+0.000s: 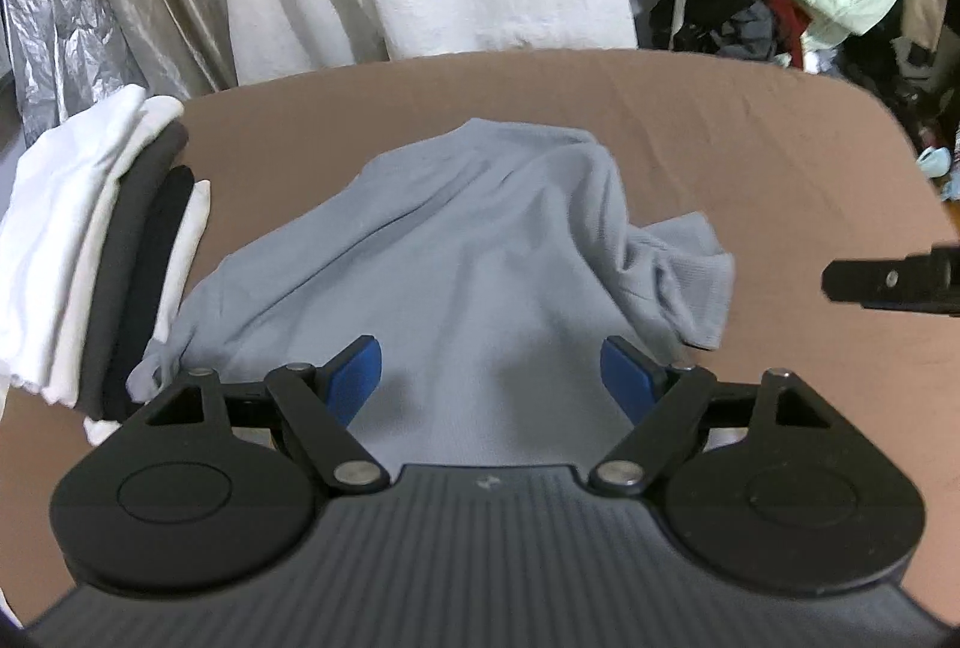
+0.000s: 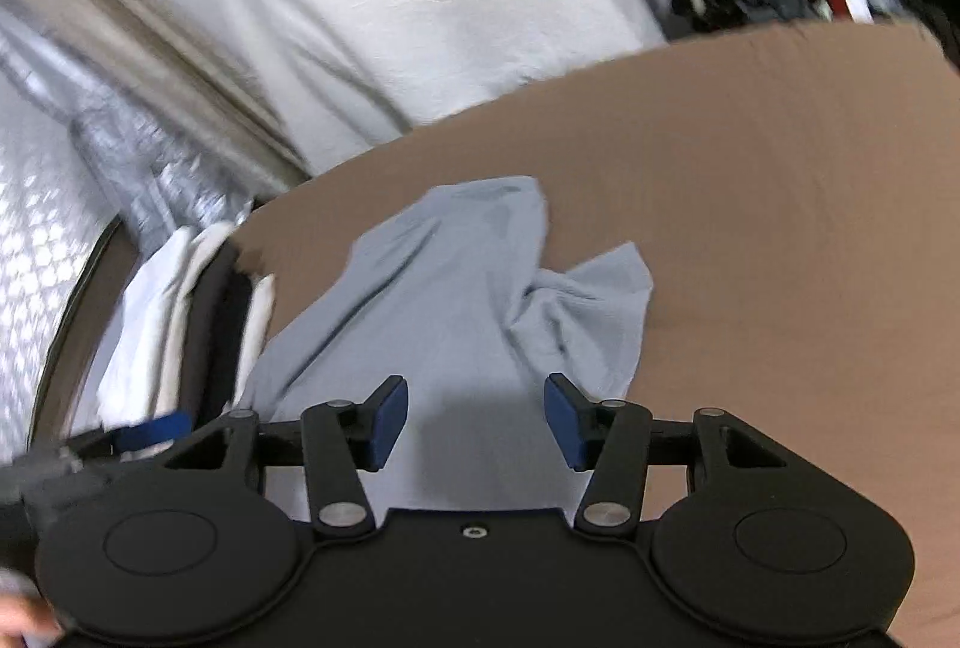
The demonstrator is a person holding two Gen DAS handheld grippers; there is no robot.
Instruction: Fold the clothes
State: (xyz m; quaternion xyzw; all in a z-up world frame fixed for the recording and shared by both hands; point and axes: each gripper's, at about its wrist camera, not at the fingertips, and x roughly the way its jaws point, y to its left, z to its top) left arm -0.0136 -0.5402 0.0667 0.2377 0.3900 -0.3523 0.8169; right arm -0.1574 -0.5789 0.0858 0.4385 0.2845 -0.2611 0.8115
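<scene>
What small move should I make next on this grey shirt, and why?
Probably lower the open left gripper onto the near edge of the light grey shirt and pinch it. Both grippers hover open and empty over it, and the shirt lies rumpled on the brown surface, its right sleeve bunched, so it needs spreading first.

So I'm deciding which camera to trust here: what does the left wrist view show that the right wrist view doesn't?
Only the left wrist view shows the tip of the right gripper from outside, at its right edge, and the shirt's near left corner beside the stack. Only the right wrist view shows a blurred blue pad of the left gripper at its lower left, and a silver honeycomb sheet. Both show the crumpled light blue shirt on the brown table, the stack of folded clothes to its left, and open, empty jaws over the shirt.
</scene>
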